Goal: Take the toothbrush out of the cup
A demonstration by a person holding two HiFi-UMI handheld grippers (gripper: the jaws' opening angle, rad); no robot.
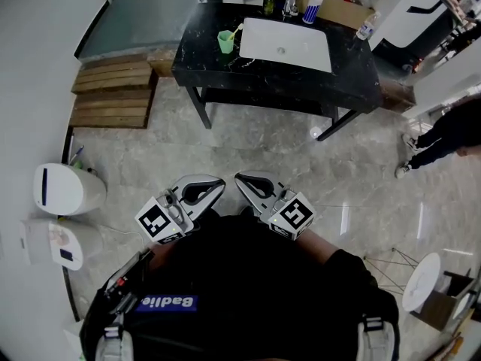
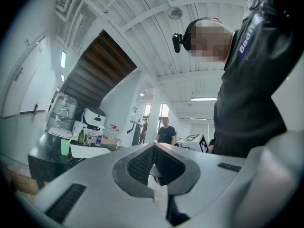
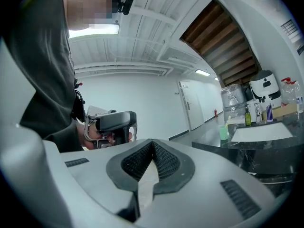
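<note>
A green cup point(image 1: 225, 41) stands on the black table point(image 1: 361, 77), just left of the white basin point(image 1: 285, 45). A pale toothbrush point(image 1: 237, 30) leans out of the cup toward the right. Both grippers are held close to my body, far from the table. My left gripper point(image 1: 220, 183) is shut with nothing in it, and so is my right gripper point(image 1: 239, 178). The cup point(image 2: 65, 147) shows small at the far left in the left gripper view, beyond the left gripper point(image 2: 153, 147). In the right gripper view the cup point(image 3: 223, 132) is at the right, beyond the right gripper point(image 3: 152, 142).
A spray bottle point(image 1: 311, 4), small bottles and a cardboard box point(image 1: 342, 7) line the table's far edge. Wooden steps point(image 1: 113, 92) lie to the left of the table, a white bin point(image 1: 68, 189) nearer left. A person point(image 1: 443, 134) stands at the right.
</note>
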